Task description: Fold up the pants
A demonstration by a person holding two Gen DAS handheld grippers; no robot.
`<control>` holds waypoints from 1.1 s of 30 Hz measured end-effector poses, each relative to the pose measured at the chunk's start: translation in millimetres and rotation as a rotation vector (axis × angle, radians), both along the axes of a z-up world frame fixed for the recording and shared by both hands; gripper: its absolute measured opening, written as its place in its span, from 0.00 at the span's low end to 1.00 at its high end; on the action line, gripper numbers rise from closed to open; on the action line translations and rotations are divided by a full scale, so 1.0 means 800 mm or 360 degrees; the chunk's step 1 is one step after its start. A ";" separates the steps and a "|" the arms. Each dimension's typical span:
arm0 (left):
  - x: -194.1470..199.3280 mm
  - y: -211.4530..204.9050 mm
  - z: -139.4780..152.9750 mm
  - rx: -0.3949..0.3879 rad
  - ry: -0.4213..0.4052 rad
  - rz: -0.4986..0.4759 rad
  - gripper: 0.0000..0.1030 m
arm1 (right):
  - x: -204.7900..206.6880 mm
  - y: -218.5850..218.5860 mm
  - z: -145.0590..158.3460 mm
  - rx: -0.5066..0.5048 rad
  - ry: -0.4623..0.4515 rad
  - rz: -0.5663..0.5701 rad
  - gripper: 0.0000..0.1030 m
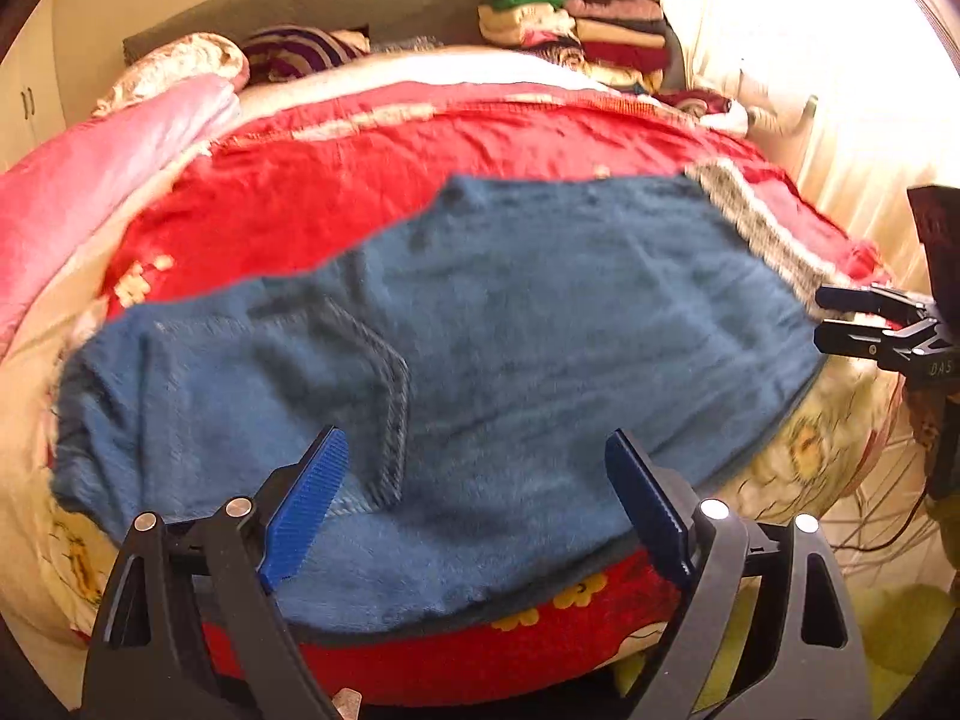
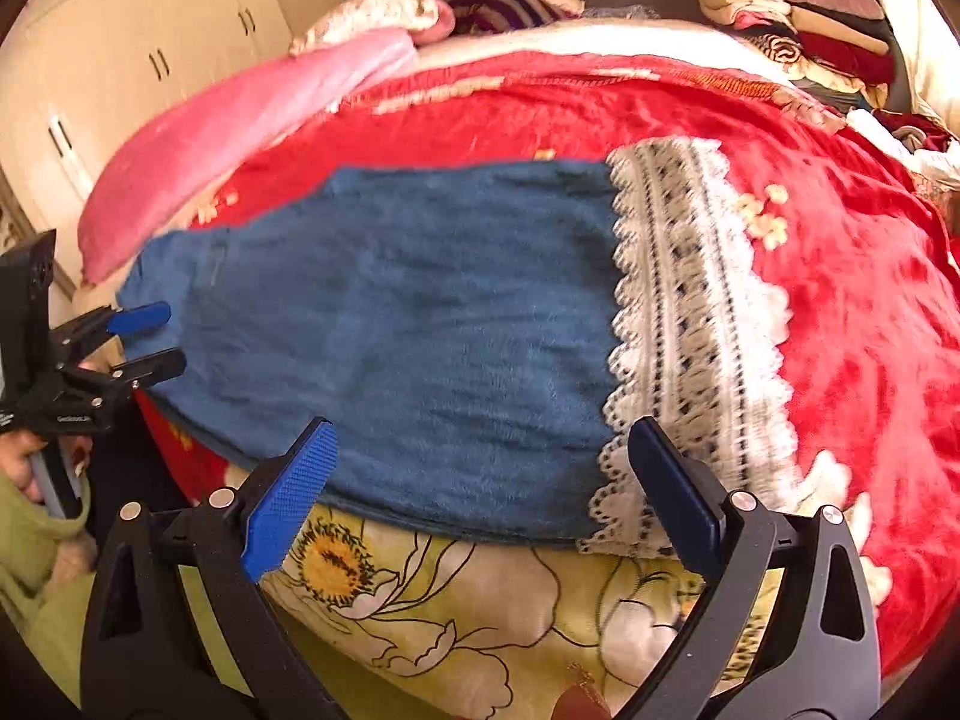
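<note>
Pants lying flat crosswise, lace hem rightward

1. The pants are motion-blurred, so seams and weave are unclear.
2. The person's green sleeve is cut by the frame edge.
3. Items in the stacked clothes are too small to tell apart.

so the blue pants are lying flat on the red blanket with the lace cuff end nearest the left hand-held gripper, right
Not quite. The blue pants do lie flat on the red blanket, but the lace cuff end is nearest the right hand-held gripper, as the right wrist view shows. The left hand-held gripper is at the pocket end.
</note>
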State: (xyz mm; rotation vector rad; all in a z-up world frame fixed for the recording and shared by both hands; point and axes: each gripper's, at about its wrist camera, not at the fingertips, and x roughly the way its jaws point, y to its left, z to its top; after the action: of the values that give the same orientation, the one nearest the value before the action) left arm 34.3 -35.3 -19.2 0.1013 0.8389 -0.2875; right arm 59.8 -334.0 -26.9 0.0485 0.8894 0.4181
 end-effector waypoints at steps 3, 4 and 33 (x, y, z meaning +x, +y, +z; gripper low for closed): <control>-0.001 0.005 0.012 -0.0044 -0.0015 0.0026 0.86 | -0.006 -0.001 0.015 -0.0028 -0.0075 0.0019 0.89; -0.002 0.006 0.016 -0.0060 -0.0023 0.0030 0.87 | -0.008 -0.002 0.020 -0.0042 -0.0095 0.0018 0.89; 0.084 -0.098 0.092 -0.0110 -0.0082 -0.0116 0.88 | -0.025 -0.085 0.060 -0.0071 -0.0317 -0.0225 0.91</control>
State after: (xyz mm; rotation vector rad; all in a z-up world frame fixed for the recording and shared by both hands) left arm 101.4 -113.8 54.0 0.0742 0.7743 -0.3806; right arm 39.7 -402.2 21.2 0.0276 0.6937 0.2659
